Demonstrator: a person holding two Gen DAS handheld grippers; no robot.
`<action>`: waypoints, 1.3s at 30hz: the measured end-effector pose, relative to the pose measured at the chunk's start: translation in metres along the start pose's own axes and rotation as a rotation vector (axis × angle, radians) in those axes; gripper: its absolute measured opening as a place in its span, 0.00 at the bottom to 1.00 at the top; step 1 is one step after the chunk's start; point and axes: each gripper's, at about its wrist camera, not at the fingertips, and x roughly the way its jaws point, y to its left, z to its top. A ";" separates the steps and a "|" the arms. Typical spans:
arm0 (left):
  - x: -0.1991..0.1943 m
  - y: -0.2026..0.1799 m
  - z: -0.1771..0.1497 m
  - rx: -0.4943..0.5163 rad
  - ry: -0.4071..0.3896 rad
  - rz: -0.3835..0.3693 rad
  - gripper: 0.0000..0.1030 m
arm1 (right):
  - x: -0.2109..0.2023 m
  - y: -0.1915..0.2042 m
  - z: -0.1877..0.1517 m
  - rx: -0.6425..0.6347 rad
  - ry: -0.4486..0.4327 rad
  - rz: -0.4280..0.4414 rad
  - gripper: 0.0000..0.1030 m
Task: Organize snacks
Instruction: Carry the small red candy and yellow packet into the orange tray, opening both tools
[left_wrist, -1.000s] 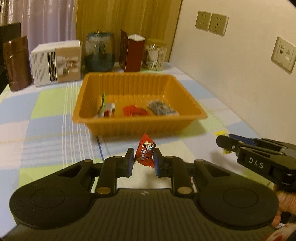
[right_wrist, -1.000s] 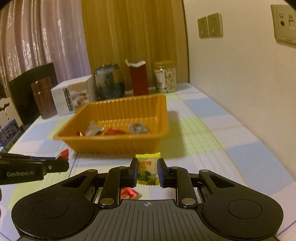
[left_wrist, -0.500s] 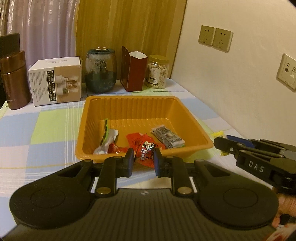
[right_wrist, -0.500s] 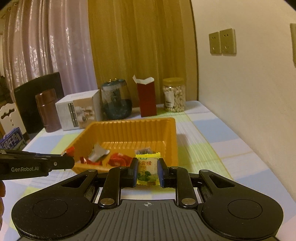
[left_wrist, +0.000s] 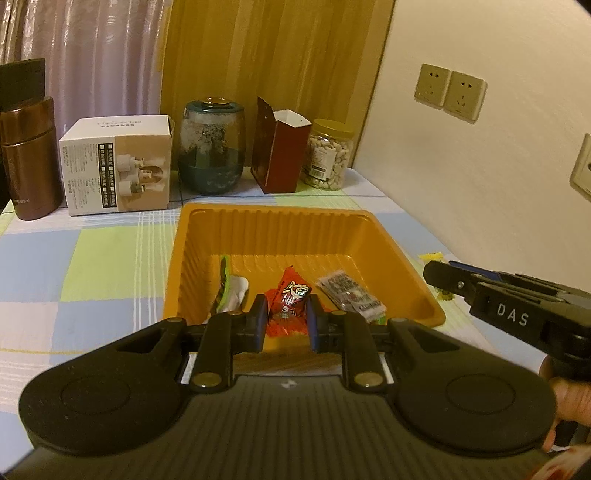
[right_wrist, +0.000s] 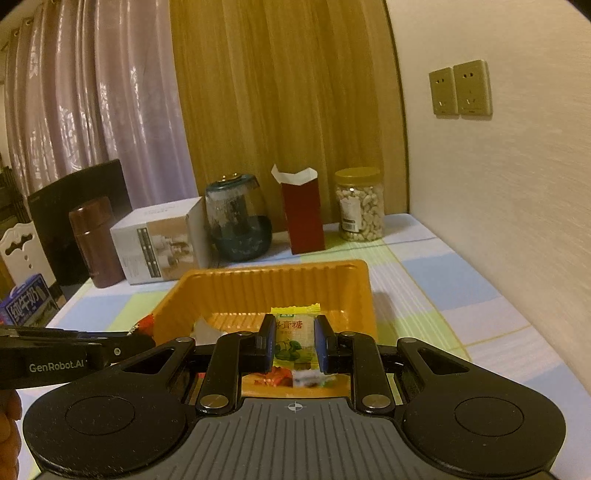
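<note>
An orange tray (left_wrist: 280, 229) (right_wrist: 258, 284) sits on the checked tablecloth. My left gripper (left_wrist: 284, 314) is shut on a red candy packet (left_wrist: 290, 299), held over the tray's near part. My right gripper (right_wrist: 294, 338) is shut on a yellow-green candy packet (right_wrist: 293, 332), also above the tray's near edge; its tip shows from the side in the left wrist view (left_wrist: 439, 275). Inside the tray lie a green-white wrapper (left_wrist: 231, 291), a red packet (left_wrist: 273, 295) and a dark silver packet (left_wrist: 351, 293). The left gripper's arm (right_wrist: 74, 347) shows at the left of the right wrist view.
Along the table's back stand a brown flask (left_wrist: 29, 158), a white box (left_wrist: 118, 164), a dark glass jar (left_wrist: 212, 147), a dark red carton (left_wrist: 279, 151) and a jar of nuts (left_wrist: 328, 155). The wall (left_wrist: 480, 166) runs close on the right. A blue carton (right_wrist: 26, 302) sits far left.
Both grippers have risen and moved forward with their packets, from over the tablecloth in front of the tray to over the tray's near part. Both grips stayed shut.
</note>
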 end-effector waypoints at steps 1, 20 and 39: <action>0.002 0.002 0.002 -0.003 -0.002 0.002 0.19 | 0.003 0.000 0.002 0.003 0.000 0.000 0.22; 0.035 0.025 0.023 -0.031 -0.004 0.020 0.19 | 0.056 -0.004 0.017 0.032 0.009 0.005 0.22; 0.069 0.032 0.023 -0.025 0.041 0.047 0.19 | 0.082 0.001 0.013 0.015 0.057 0.026 0.22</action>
